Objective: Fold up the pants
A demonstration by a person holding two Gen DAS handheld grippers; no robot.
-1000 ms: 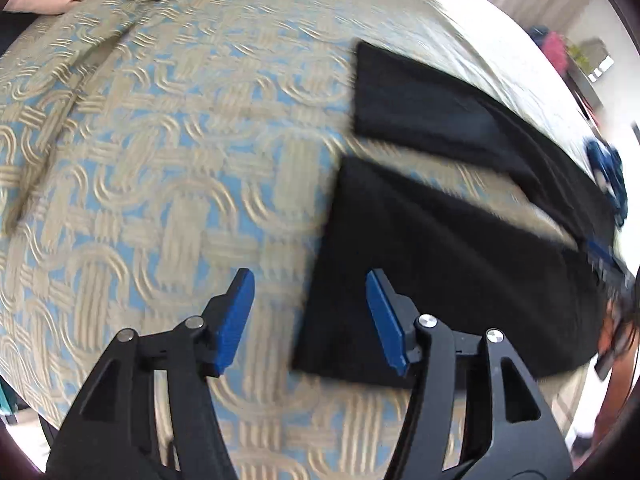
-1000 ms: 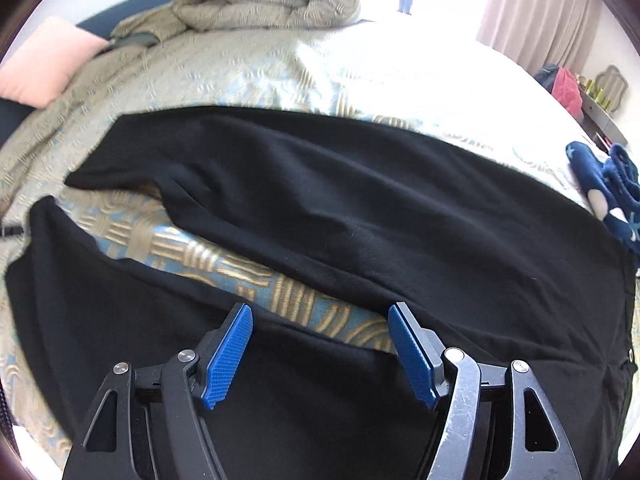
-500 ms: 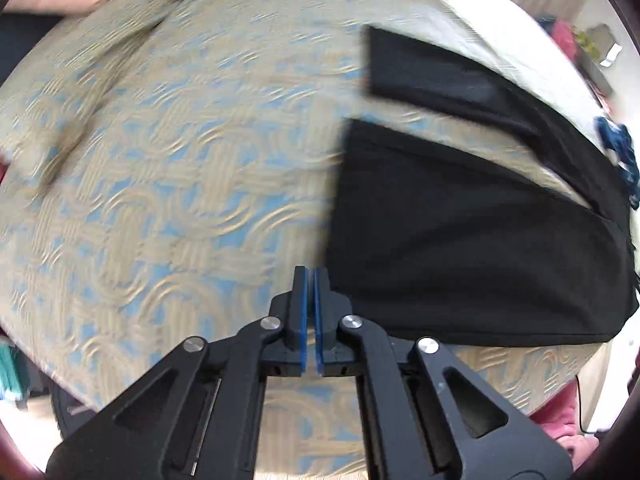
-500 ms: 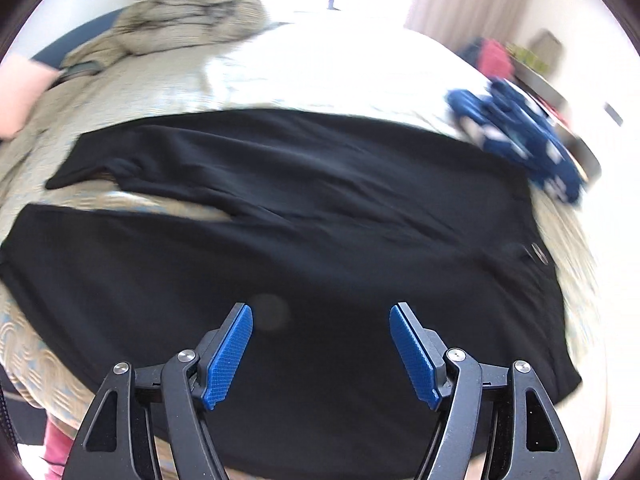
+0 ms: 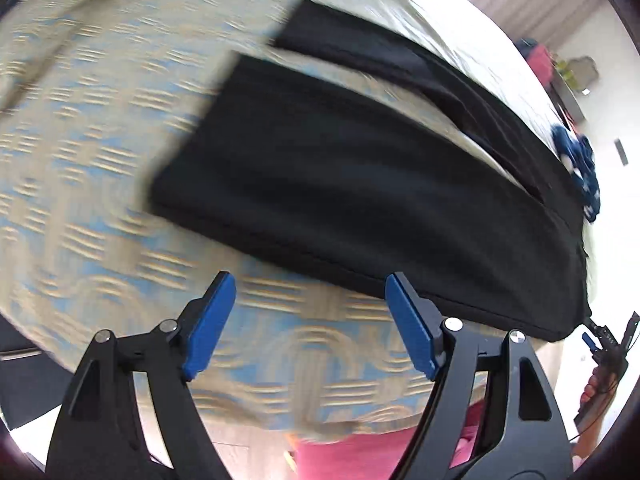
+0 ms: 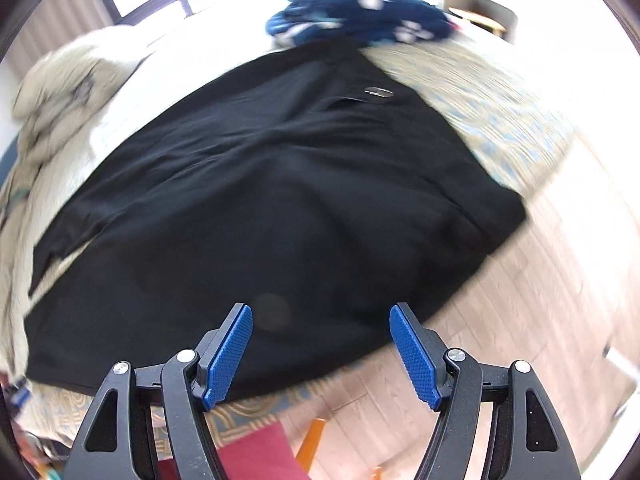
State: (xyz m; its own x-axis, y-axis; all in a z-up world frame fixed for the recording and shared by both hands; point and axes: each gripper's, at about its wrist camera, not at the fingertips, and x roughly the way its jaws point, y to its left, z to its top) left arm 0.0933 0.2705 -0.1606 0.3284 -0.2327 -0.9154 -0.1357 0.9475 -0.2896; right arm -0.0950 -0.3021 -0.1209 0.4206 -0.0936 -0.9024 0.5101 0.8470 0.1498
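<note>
Black pants (image 5: 360, 184) lie flat on a bed with a beige and blue woven cover (image 5: 80, 152), legs spread apart toward the left. My left gripper (image 5: 310, 320) is open and empty, just off the near leg's long edge. In the right wrist view the pants (image 6: 280, 200) show their waist end with a metal clasp (image 6: 378, 90) near the bed's corner. My right gripper (image 6: 322, 354) is open and empty, over the near edge of the waist area.
A dark blue spotted garment (image 6: 360, 12) lies beyond the waistband, also seen in the left wrist view (image 5: 580, 168). A bunched beige duvet (image 6: 64, 88) sits at the far left. Wooden floor (image 6: 500, 300) lies past the bed edge. The person's pink clothing (image 5: 352, 456) is below.
My left gripper was open, shut half a second ago, and is open again, now nearer the leg's long edge. My right gripper has swung from the legs toward the waist end.
</note>
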